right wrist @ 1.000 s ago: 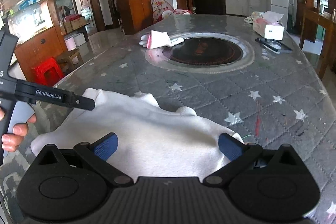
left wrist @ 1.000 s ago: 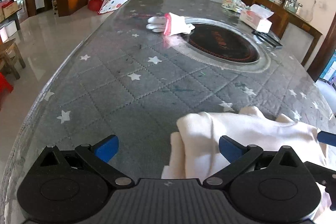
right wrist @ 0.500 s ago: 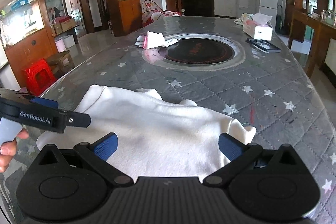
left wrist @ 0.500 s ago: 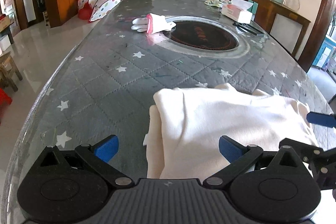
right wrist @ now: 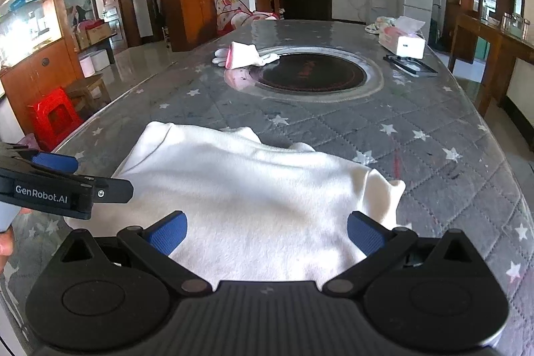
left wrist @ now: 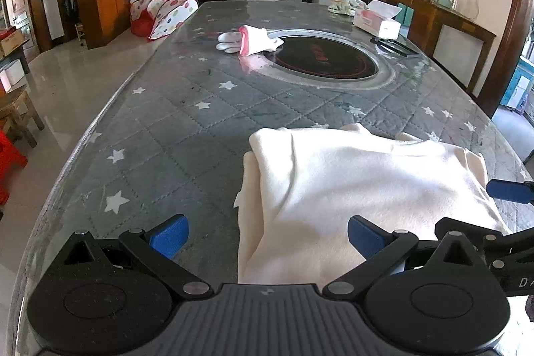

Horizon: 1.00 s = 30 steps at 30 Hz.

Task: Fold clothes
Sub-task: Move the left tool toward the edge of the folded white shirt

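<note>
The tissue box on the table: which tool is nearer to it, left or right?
Right, though only slightly. Both tools hang open over the cream garment at the near end, the right tool on the tissue box side, the left tool beside it.

Soft matt cream cloth garment, glossy clear cover over quilted grey star-print tablecloth, matt black plastic tongs

Cream garment, soft fleecy knit, lies folded flat on table at my 6 o'clock, near edge. Top layer smooth; lower layer peeks out along 9 o'clock side. Loose corner rumpled, slightly raised at 3 o'clock.
</note>
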Available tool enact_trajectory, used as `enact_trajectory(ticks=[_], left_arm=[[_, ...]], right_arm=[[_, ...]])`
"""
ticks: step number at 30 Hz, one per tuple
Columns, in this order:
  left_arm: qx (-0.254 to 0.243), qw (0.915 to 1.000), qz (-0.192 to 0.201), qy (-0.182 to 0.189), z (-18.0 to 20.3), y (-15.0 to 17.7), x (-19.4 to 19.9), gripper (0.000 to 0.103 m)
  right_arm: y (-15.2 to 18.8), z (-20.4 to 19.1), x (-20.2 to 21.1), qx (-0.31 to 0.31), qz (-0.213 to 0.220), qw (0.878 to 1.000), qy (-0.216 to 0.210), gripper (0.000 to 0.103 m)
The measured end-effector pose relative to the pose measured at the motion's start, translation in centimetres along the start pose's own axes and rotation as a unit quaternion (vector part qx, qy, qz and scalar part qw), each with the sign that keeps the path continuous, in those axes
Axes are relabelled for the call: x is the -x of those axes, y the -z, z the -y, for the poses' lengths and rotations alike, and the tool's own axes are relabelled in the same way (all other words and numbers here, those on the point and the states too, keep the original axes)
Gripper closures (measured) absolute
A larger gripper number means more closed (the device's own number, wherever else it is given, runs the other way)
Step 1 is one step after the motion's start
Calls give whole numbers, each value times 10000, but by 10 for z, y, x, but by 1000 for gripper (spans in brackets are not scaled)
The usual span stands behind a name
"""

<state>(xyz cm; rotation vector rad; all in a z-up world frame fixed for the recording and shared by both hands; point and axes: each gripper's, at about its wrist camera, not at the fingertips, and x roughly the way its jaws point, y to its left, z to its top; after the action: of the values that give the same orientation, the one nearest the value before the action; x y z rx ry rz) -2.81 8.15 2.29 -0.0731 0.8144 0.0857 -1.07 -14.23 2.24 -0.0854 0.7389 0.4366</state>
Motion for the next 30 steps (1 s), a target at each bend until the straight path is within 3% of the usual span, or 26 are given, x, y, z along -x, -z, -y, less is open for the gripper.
enact_trajectory(ticks=[30], left_arm=[[-16,9998,202,-93,6,23,27,0]], right_arm=[[16,-13,17,-435,74,9987,249,0]])
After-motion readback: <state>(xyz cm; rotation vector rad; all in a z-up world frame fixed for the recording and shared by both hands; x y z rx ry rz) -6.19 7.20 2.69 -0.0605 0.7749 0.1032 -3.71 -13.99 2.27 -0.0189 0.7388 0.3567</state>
